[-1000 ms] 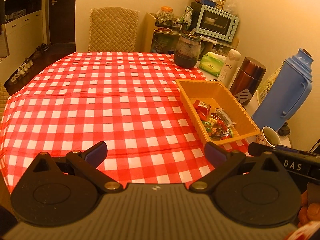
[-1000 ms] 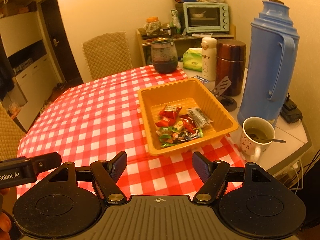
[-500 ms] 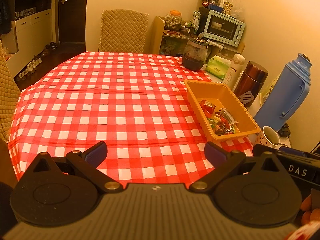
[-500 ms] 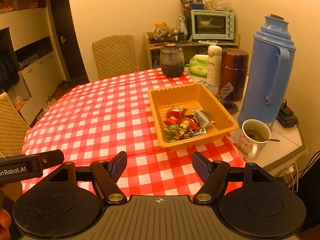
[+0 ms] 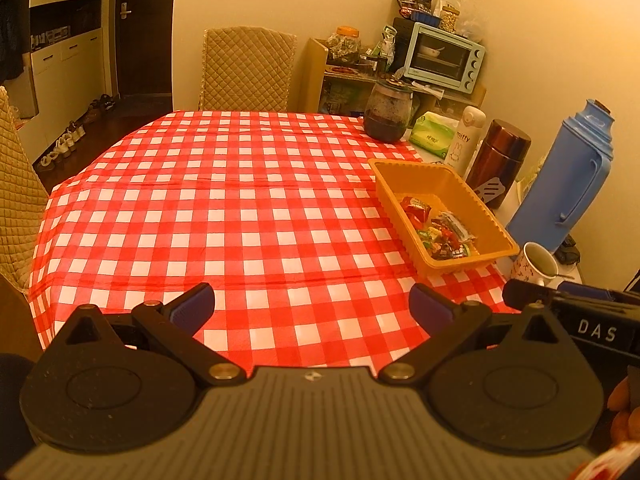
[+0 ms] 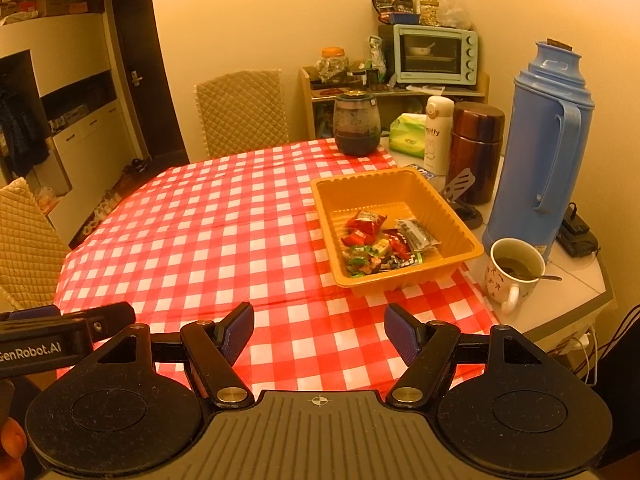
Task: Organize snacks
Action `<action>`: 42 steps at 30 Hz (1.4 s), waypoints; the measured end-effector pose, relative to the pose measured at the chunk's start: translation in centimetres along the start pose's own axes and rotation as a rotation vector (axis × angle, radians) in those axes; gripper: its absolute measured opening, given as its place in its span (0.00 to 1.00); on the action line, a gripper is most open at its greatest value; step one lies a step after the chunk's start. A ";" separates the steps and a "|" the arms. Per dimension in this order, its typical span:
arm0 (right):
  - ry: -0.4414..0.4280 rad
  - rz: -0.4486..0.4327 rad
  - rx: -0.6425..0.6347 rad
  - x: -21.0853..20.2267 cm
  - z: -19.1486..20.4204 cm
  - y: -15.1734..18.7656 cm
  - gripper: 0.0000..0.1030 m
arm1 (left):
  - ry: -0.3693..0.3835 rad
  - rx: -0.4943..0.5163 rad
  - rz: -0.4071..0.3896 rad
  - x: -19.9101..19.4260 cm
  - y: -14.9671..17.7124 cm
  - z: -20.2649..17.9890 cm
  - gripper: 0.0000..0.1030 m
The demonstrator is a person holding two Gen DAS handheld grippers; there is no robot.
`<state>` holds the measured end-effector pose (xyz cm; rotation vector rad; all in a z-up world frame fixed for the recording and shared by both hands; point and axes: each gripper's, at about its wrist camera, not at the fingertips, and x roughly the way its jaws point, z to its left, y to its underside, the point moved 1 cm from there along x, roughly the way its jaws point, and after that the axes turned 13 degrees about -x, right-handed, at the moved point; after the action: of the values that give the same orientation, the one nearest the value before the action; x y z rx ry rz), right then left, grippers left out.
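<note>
Right wrist view: snacks (image 6: 380,246) lie in the tray (image 6: 466,249) on the table's (image 6: 208,236) right side. Right gripper (image 6: 319,334) and left gripper (image 5: 311,306) both gape, empty, above the near edge.

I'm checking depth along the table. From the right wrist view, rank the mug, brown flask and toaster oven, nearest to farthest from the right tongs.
1. Mug, on the right, beside the table edge.
2. Brown flask, farther back on the right.
3. Toaster oven, on the shelf by the wall.

The right tongs are open.
</note>
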<state>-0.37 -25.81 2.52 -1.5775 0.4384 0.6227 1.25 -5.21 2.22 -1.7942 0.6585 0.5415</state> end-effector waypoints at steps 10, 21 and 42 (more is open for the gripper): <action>-0.007 -0.009 -0.012 -0.4 0.4 -0.1 0.70 | -0.003 0.008 -0.010 -0.4 0.1 0.1 1.00; -0.007 -0.009 -0.011 -0.4 0.3 -0.1 0.70 | 0.003 0.012 -0.010 -0.4 0.1 0.0 1.00; -0.008 -0.009 -0.008 -0.5 0.2 0.1 0.70 | 0.003 0.021 -0.010 -0.3 0.1 -0.2 1.00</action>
<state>-0.84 -25.64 2.70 -1.5830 0.4231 0.6239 0.93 -5.35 2.41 -1.7784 0.6545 0.5233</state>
